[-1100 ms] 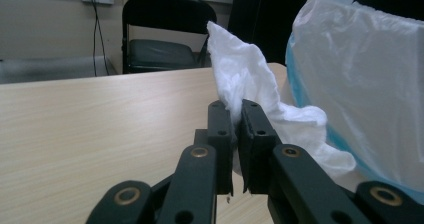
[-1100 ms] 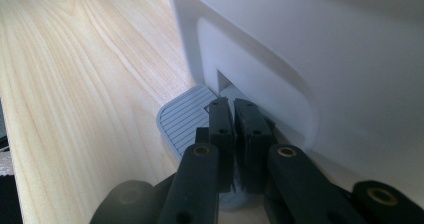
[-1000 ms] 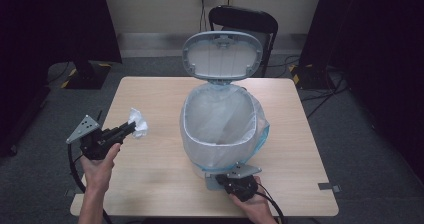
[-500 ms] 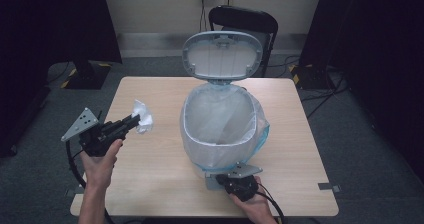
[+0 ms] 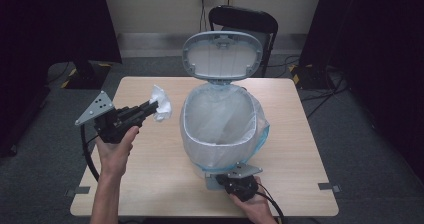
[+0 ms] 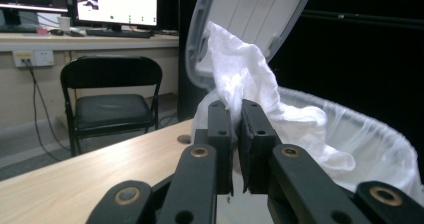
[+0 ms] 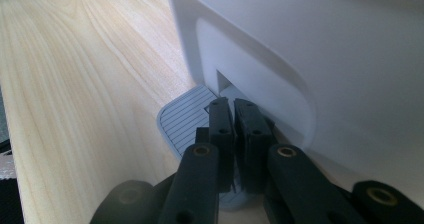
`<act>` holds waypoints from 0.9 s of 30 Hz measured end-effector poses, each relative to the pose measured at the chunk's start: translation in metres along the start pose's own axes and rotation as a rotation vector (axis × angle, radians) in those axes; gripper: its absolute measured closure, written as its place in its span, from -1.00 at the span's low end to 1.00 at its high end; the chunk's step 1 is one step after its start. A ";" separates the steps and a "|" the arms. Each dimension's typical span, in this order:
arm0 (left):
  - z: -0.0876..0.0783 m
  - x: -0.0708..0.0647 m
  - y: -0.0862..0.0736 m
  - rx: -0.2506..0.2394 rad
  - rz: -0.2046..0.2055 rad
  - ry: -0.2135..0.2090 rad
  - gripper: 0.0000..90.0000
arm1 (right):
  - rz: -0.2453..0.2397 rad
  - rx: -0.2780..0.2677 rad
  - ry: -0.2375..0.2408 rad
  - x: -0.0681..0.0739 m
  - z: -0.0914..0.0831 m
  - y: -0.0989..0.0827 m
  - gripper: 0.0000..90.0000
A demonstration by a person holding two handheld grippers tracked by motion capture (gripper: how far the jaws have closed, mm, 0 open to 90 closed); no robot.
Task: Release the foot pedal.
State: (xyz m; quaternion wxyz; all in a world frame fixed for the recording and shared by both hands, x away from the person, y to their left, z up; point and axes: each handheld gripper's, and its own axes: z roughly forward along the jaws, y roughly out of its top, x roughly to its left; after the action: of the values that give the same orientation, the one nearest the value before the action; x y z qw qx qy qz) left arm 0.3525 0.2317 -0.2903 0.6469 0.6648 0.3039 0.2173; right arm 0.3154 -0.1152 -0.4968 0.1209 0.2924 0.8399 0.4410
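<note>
Wooden table (image 5: pixel 150 184): your left gripper (image 5: pixel 150 107) clamps a tissue (image 5: pixel 161 103) beside the bin (image 5: pixel 220 129); right gripper (image 7: pixel 233 115) presses its pedal (image 7: pixel 182 121), jaws closed.

No legible text, labels or numbers anywhere.

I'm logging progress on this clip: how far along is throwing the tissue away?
Done: bin lid stands open, right gripper shut, pressing the pedal. In hand: left gripper holds the crumpled tissue beside the bin. Left: carry it over the liner and release.
</note>
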 end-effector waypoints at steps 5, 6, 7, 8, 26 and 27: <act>0.011 -0.010 0.011 0.001 0.025 -0.035 0.89 | 0.004 0.003 -0.002 0.000 0.000 0.000 0.93; 0.014 -0.013 0.013 -0.001 0.023 -0.043 0.89 | -0.001 0.005 -0.007 0.001 0.000 0.000 0.93; 0.018 -0.015 0.014 -0.005 0.020 -0.050 0.89 | -0.002 0.004 -0.006 0.001 0.000 0.000 0.93; 0.021 -0.018 0.015 -0.002 0.027 -0.061 0.89 | 0.000 0.004 -0.007 0.001 0.000 0.001 0.93; 0.080 -0.039 0.046 0.077 0.061 -0.177 0.85 | -0.003 0.004 -0.008 0.001 0.000 0.001 0.93; 0.084 -0.039 0.047 0.094 0.060 -0.176 0.84 | -0.001 0.004 -0.008 0.001 0.000 0.001 0.93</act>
State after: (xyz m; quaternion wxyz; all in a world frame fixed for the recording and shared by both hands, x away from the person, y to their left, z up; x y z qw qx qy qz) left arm 0.3873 0.1446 -0.2458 0.6324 0.7197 0.2355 0.1631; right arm 0.3148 -0.1144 -0.4963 0.1238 0.2937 0.8405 0.4381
